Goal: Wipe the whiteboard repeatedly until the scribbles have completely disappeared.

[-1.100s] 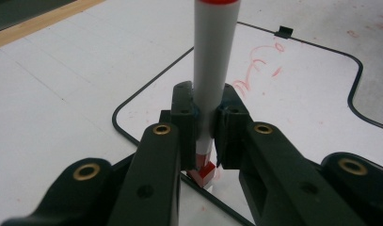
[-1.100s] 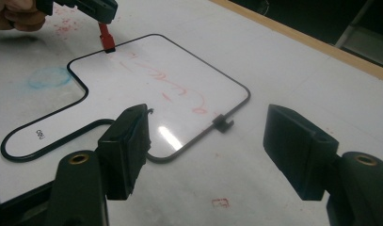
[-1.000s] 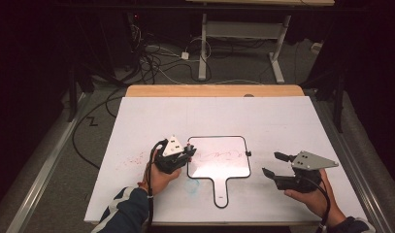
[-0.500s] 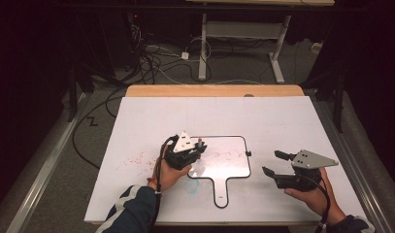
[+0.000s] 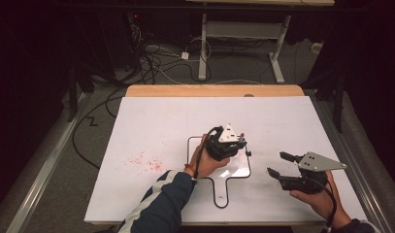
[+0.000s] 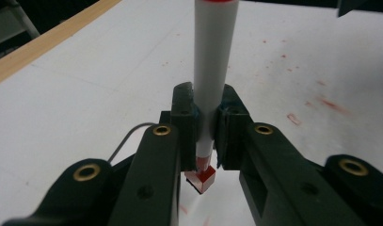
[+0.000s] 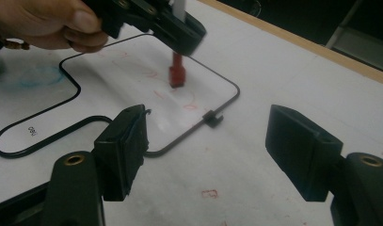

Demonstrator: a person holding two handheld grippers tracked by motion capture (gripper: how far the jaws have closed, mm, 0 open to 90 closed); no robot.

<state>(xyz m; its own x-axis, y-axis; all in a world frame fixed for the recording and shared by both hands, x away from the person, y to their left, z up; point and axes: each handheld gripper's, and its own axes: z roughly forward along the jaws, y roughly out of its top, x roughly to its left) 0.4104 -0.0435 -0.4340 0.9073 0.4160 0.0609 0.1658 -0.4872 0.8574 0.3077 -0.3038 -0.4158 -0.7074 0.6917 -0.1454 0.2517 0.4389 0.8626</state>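
My left gripper [image 5: 237, 145] is shut on a white marker [image 6: 210, 70] with a red tip [image 7: 177, 71]. It hangs over the right half of a small paddle-shaped whiteboard [image 5: 219, 193] with a thin black rim, which lies flat on the white table sheet. In the right gripper view the red tip points down just above the board [image 7: 109, 75], near faint red marks; contact cannot be told. My right gripper [image 5: 277, 164] stands open to the right of the board, nothing between its jaws [image 7: 208, 123]. A black clip [image 7: 212, 118] sits on the board's edge.
The white sheet [image 5: 161, 126] covers a wooden table whose far edge [image 5: 214, 91] shows. Red ink specks [image 5: 144, 162] lie left of the board. Beyond the table are floor cables [image 5: 156, 58] and a desk frame [image 5: 203, 53].
My left hand has moved right, from the board's left edge to over its right half, carrying the marker. The right hand has stayed put.
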